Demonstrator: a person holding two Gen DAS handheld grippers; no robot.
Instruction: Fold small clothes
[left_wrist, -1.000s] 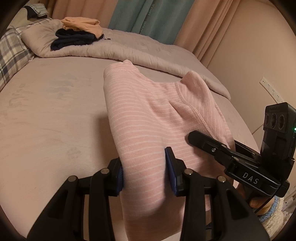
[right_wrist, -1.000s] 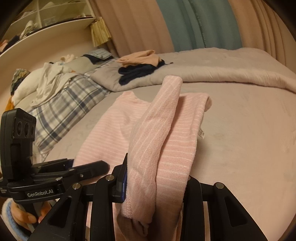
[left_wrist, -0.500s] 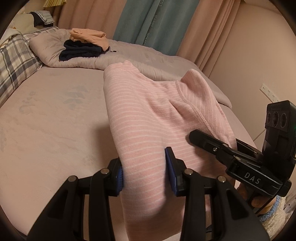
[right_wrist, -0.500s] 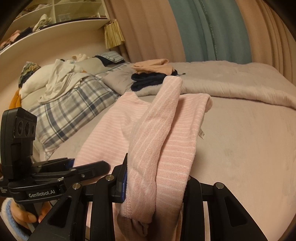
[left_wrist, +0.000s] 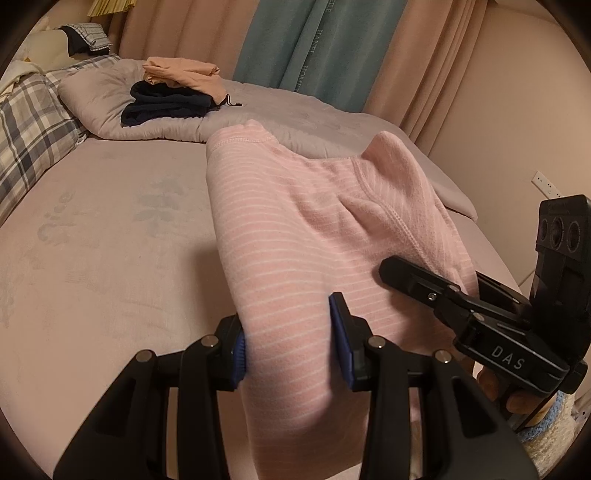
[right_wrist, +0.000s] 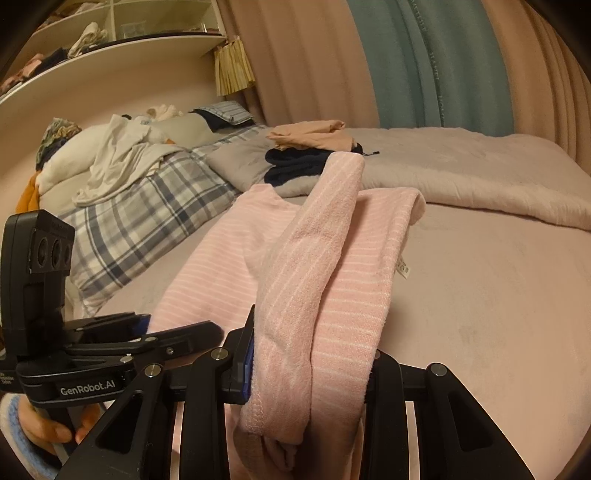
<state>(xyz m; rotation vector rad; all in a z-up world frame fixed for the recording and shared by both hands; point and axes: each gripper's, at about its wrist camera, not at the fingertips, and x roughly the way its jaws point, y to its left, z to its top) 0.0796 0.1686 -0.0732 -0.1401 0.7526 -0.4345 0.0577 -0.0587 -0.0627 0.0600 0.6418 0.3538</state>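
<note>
Pink striped garment (left_wrist: 295, 236) clamped by left gripper (left_wrist: 291, 343) and right gripper (right_wrist: 310, 365); long axis stretched away toward curtains (left_wrist: 317, 48).

Plaid pillow (right_wrist: 140, 218), grey duvet (left_wrist: 280, 122), teal curtain (left_wrist: 317, 44), wall shelf (right_wrist: 110, 44)

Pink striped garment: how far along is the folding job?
Done: a folded peach garment stacked on a folded navy garment on the grey duvet. In hand: both the left gripper and right gripper clamp the pink striped garment, partly doubled over. Left: finishing its fold and stacking it.
</note>
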